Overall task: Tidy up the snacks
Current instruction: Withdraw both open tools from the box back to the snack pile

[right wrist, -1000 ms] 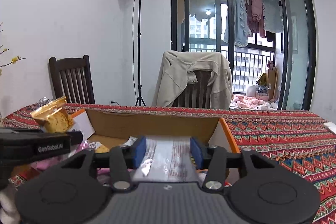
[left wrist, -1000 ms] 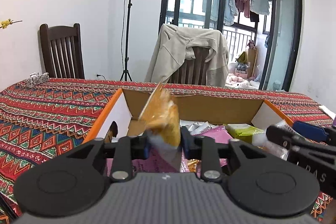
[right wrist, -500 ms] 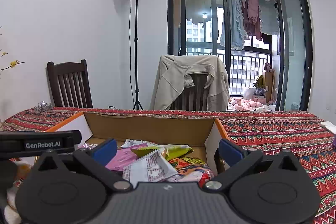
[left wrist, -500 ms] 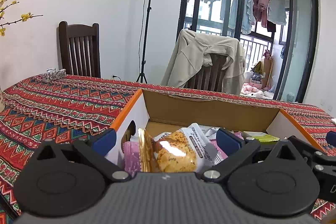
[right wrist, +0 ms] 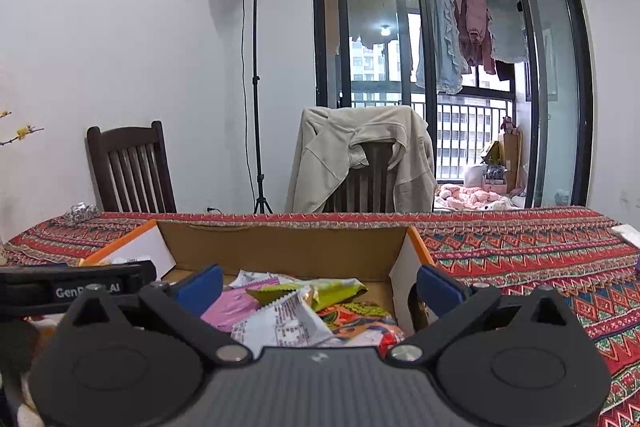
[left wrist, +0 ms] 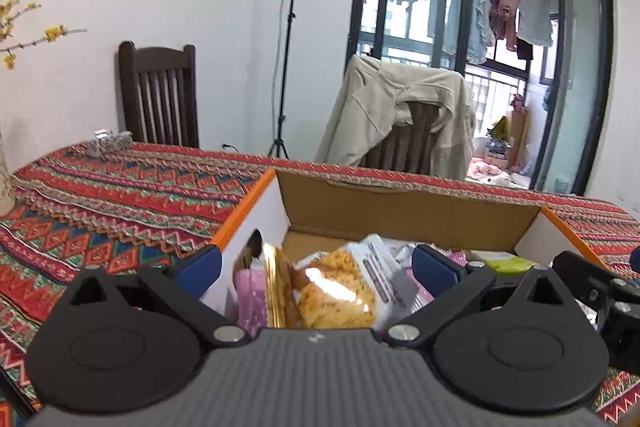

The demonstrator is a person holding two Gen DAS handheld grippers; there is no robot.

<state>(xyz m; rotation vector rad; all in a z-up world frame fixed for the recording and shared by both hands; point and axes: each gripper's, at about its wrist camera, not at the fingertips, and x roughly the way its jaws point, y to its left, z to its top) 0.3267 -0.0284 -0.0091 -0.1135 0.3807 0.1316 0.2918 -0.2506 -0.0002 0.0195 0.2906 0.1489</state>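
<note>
both grippers hover level over the open orange-edged cardboard box (left wrist: 256, 203) on the red patterned tablecloth (left wrist: 120, 203), jaws spread wide and holding nothing: left gripper (left wrist: 316, 267), right gripper (right wrist: 318, 285). the orange crisp-filled snack packet (left wrist: 336, 295) lies inside among other wrappers (lower ends hidden by gripper bodies).
</note>
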